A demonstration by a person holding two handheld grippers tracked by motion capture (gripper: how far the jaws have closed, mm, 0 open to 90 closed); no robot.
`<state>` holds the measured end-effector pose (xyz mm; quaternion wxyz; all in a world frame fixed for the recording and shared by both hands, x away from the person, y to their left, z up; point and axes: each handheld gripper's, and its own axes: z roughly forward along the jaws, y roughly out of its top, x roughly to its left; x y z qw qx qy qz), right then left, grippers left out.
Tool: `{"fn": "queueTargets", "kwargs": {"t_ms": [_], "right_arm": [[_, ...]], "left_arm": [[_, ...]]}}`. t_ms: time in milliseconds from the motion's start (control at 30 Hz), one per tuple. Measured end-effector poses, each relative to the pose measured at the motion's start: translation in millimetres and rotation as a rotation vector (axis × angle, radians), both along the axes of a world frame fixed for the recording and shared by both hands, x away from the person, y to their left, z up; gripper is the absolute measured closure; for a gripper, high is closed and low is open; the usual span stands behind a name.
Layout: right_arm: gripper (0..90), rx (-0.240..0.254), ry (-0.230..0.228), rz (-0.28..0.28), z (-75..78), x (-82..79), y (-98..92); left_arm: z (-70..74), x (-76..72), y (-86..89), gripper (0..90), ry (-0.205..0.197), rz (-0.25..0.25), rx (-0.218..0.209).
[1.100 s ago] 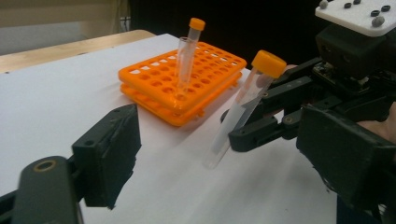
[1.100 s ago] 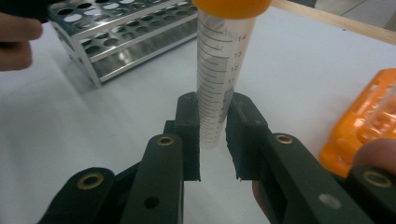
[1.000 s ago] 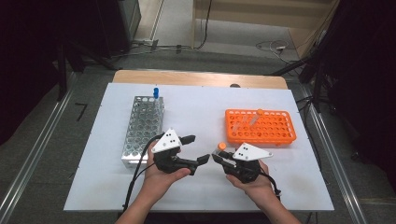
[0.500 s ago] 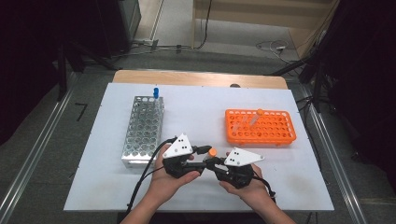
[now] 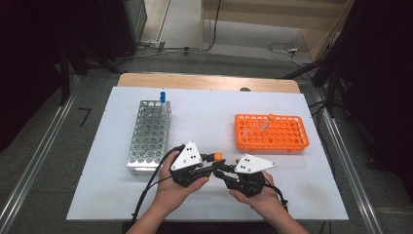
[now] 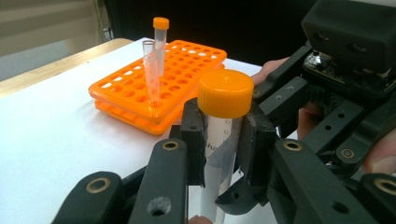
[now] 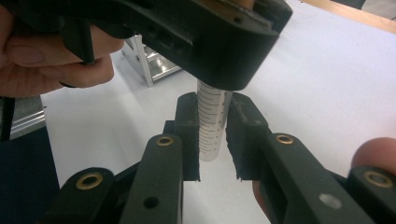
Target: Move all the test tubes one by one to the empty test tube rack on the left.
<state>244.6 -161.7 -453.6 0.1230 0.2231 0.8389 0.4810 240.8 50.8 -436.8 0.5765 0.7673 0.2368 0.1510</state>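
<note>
Both grippers are on the same tube right now; the left gripper (image 6: 223,135) has just been closing and its jaws now pinch the orange-capped tube (image 6: 219,140) just under the cap, pads pressed against the clear wall on either side; the right gripper (image 7: 211,135) is clamped on the lower part of that same tube (image 7: 211,126), where you can see the printed scale marks running down it. So the tube stands upright, held between the two tools, above the white table (image 5: 204,117) near the person's edge of it; in the high view its orange cap (image 5: 218,156) pokes up right between the two grey plates.

Going outward: the left hand (image 5: 175,187) and right hand (image 5: 255,192) sit close together, almost touching. Off to the right and a bit farther back is the orange rack (image 5: 271,132), with a couple of tubes leaning in it, one with an orange cap (image 6: 160,42). To the left there's the metal rack (image 5: 150,136), long side running away from the person, with one blue-capped tube (image 5: 162,96) standing at its far end; both racks are well apart from the held tube.
</note>
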Motion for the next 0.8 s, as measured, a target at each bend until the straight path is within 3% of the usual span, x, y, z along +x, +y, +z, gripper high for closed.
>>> {"fn": "queueTargets", "kwargs": {"t_ms": [200, 400, 600, 800], "right_arm": [[60.6, 0.034, 0.018, 0.024, 1.6, 2.4, -6.7], [38.1, 0.069, 0.025, 0.010, 4.8, 7.8, -22.6], [11.8, 0.088, -0.014, -0.031, 6.9, 9.8, -40.4], [4.6, 0.103, -0.021, -0.051, 7.4, 10.4, -60.0]], "left_arm": [[2.3, 2.5, 6.2, 74.8, 0.007, 0.026, -0.015], [7.1, 6.8, 18.3, 74.8, 0.013, 0.067, -0.037], [12.4, 13.3, 33.3, 74.7, 0.016, 0.115, -0.050], [19.2, 22.0, 51.9, 74.8, 0.013, 0.176, -0.069]]}}
